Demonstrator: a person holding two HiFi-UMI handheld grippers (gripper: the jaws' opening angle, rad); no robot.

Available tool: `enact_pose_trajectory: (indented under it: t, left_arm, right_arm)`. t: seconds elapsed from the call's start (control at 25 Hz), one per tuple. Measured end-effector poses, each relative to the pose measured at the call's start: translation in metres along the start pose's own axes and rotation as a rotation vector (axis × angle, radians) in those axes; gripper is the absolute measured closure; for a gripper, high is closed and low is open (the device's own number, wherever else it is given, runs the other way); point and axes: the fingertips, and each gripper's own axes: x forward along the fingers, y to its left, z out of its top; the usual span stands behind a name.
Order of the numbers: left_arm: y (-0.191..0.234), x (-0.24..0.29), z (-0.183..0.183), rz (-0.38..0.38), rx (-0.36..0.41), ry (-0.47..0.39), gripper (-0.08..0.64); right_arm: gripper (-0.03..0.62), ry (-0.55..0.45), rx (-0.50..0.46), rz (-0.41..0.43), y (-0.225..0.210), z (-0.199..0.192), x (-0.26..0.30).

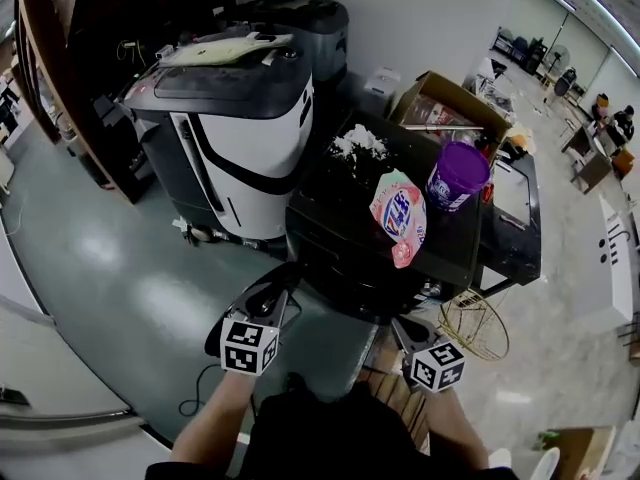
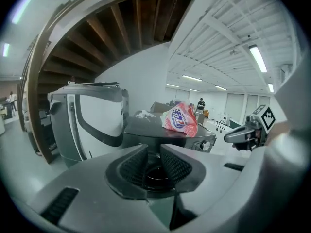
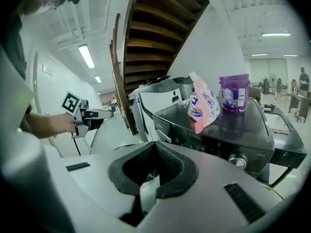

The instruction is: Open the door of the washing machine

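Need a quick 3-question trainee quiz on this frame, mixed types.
1. True or false: the purple tub stands on the washer.
2. Which one is shut? A: left gripper. B: right gripper.
3. Fill in: the pouch is mainly ____ in colour.
Key: 1 true; 2 B; 3 pink.

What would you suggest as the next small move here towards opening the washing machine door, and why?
Probably ease the right gripper forward toward the front of the washing machine, below its knob, parting the jaws on the way. They are shut on nothing, the gripper stands clear of the machine, and no view shows the door yet.
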Motion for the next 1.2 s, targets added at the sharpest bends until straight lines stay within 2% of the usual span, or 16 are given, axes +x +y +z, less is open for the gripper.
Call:
enact_pose_trajectory:
  t: [0.2,0.4,0.48,0.64,0.8,0.88,1.0,1.08,1.2]
  left_arm:
    - [0.018,-0.021,0.032,-0.017,0.002,-0.068,0.471]
    - [0.002,-0.042,0.051,-0.139,0.037,-0.178,0.472]
    - [-0.001,-0.044,0.057,-0.163,0.049,-0.190,0.474]
    - [-0.008,-0.038,0.068,-0.208,0.002,-0.163,0.509]
    - [-0.011,-0.026,0.094,-0.162,0.091,-0.155,0.523]
    - [-0.013,-0.020,0.113,-0.148,0.103,-0.170,0.531]
    - [-0.016,-0.009,0.136,-0.090,0.122,-0.196,0.534]
    - [-0.017,-0.003,0.149,-0.052,0.116,-0.216,0.534]
    - [-0.020,-0.002,0.169,-0.024,0.046,-0.270,0.534]
  right_arm:
    - [0.577,-0.048,-0.040,0.007,0.032,0.049,0.012]
    - [0.577,-0.109,-0.063,0.052,0.057,0.086,0.027]
    - [0.577,-0.128,-0.084,0.076,0.064,0.097,0.028]
    - [0.577,-0.163,-0.103,0.099,0.066,0.115,0.018]
    - [0.577,-0.226,-0.095,0.088,0.053,0.137,-0.008]
    - [0.577,-0.242,-0.104,0.076,0.044,0.142,-0.020]
    - [0.577,-0.270,-0.112,0.068,0.030,0.151,-0.035]
    - [0.577,-0.284,-0.126,0.065,0.023,0.159,-0.040]
    - [0.577,-0.293,-0.146,0.063,0.019,0.170,-0.041]
